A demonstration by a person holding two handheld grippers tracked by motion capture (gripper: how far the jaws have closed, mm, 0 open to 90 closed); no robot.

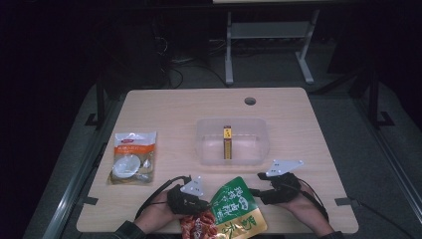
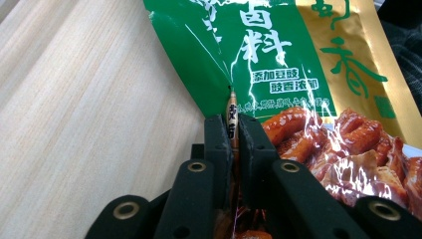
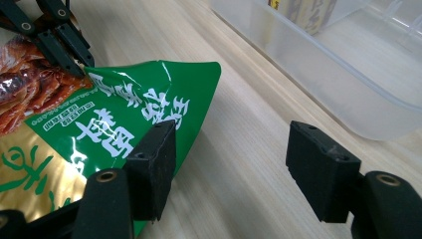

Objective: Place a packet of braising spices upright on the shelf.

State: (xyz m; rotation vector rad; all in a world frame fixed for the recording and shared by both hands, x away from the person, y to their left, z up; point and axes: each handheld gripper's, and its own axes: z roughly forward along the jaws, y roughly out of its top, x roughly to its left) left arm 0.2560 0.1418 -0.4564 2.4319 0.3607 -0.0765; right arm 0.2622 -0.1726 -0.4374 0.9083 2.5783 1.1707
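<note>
Though right gripper agape (holding nothing), left gripper clamped on green pouch.

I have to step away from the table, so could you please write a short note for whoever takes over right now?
Left gripper: shut on the edge of the green snack pouch, pinching a fold of it near the front edge of the table.
Right gripper: open, beside the pouch's corner, gripping nothing.
Clear plastic bin: mid-table, holding one slim yellow pack.
Orange-and-white pouch: lying flat at the left, untouched.
Done: one pack is in the bin, and the green pouch is gripped.
Left: probably lift the green pouch into the bin, then the orange-and-white one.
</note>
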